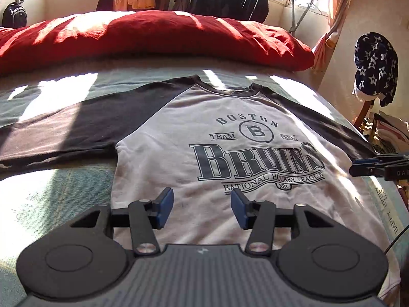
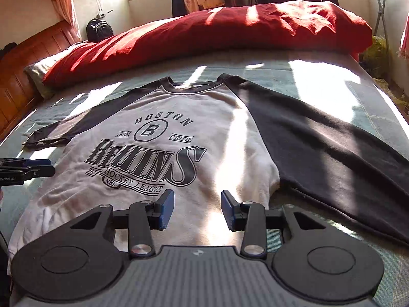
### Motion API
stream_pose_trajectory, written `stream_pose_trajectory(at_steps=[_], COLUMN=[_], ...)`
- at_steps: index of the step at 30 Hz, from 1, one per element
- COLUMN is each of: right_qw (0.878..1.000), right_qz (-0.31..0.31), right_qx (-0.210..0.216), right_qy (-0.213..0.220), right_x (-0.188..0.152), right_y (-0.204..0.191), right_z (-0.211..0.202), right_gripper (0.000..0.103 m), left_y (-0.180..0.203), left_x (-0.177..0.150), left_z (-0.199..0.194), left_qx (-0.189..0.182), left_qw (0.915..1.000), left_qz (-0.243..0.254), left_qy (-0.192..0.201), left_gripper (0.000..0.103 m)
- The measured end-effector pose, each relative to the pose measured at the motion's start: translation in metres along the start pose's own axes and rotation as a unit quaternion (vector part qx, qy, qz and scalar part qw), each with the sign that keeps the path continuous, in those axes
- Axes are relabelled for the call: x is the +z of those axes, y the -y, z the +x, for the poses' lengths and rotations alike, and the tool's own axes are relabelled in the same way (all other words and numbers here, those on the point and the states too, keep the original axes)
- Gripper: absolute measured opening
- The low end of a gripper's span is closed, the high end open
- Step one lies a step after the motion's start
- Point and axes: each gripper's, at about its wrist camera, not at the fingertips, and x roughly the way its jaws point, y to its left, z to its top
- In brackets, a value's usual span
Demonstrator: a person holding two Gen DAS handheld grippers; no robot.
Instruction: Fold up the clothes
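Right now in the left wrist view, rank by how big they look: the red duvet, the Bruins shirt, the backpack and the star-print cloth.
1. Bruins shirt, though nearness to the camera inflates it.
2. Red duvet; close to the shirt, so that order is unsure.
3. Star-print cloth.
4. Backpack, farthest away.

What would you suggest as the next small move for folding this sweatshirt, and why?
Probably lower the left tongs onto the left sleeve to fold it inward. The sweatshirt lies flat, print up, on the bed, both sleeves spread, and both tongs hover open and empty, the right tongs too.
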Motion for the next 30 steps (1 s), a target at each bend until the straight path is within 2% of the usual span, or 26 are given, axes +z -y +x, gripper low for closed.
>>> stream_pose_trajectory(at_steps=[3, 5, 8, 9, 12, 14, 15, 17, 19, 21, 24, 27, 30], right_qw=[0.999, 0.997, 0.996, 0.996, 0.997, 0.998, 0.997, 0.996, 0.998, 0.996, 0.992, 0.991, 0.991], right_qz=[-0.033, -0.060, -0.078, -0.075, -0.058, -0.047, -0.047, -0.050, -0.055, -0.078, -0.117, -0.111, -0.098], right_qx=[0.012, -0.003, -0.009, -0.018, -0.021, -0.024, -0.039, -0.051, -0.011, 0.016, 0.037, 0.051, 0.052], right_qy=[-0.034, -0.043, -0.041, -0.044, -0.046, -0.046, -0.050, -0.051, -0.035, -0.029, -0.030, -0.054, -0.074], right_x=[-0.004, -0.014, -0.029, -0.033, -0.046, -0.051, -0.050, -0.046, -0.042, -0.039, -0.042, -0.058, -0.085], right_y=[-0.023, -0.024, -0.009, -0.002, 0.019, 0.025, 0.022, 0.012, -0.005, -0.031, -0.067, -0.077, -0.071], right_z=[0.034, 0.045, 0.027, 0.020, -0.003, -0.014, -0.019, -0.026, -0.037, -0.040, -0.036, -0.022, -0.015], right_gripper=[0.054, 0.055, 0.064, 0.069, 0.070, 0.070, 0.072, 0.073, 0.073, 0.076, 0.078, 0.078, 0.079], left_y=[0.002, -0.004, -0.020, -0.028, -0.043, -0.040, -0.035, -0.017, 0.005, 0.031, 0.059, 0.057, 0.029], left_x=[-0.002, -0.011, -0.025, -0.030, -0.039, -0.038, -0.036, -0.031, -0.026, -0.027, -0.038, -0.060, -0.085], left_z=[0.033, 0.034, 0.015, 0.008, -0.010, -0.020, -0.025, -0.037, -0.048, -0.054, -0.051, -0.039, -0.041], left_qx=[0.002, 0.011, 0.039, 0.045, 0.049, 0.048, 0.052, 0.030, -0.005, -0.045, -0.066, -0.065, -0.067], left_qw=[0.9994, 0.9988, 0.9963, 0.9957, 0.9953, 0.9944, 0.9937, 0.9936, 0.9923, 0.9874, 0.9814, 0.9827, 0.9881], left_qz=[0.013, 0.034, 0.066, 0.070, 0.069, 0.080, 0.086, 0.101, 0.120, 0.149, 0.177, 0.160, 0.109], left_qy=[-0.033, -0.035, -0.039, -0.041, -0.046, -0.050, -0.050, -0.041, -0.030, -0.028, -0.038, -0.067, -0.085], left_gripper=[0.051, 0.052, 0.055, 0.059, 0.060, 0.058, 0.057, 0.057, 0.060, 0.066, 0.067, 0.067, 0.067])
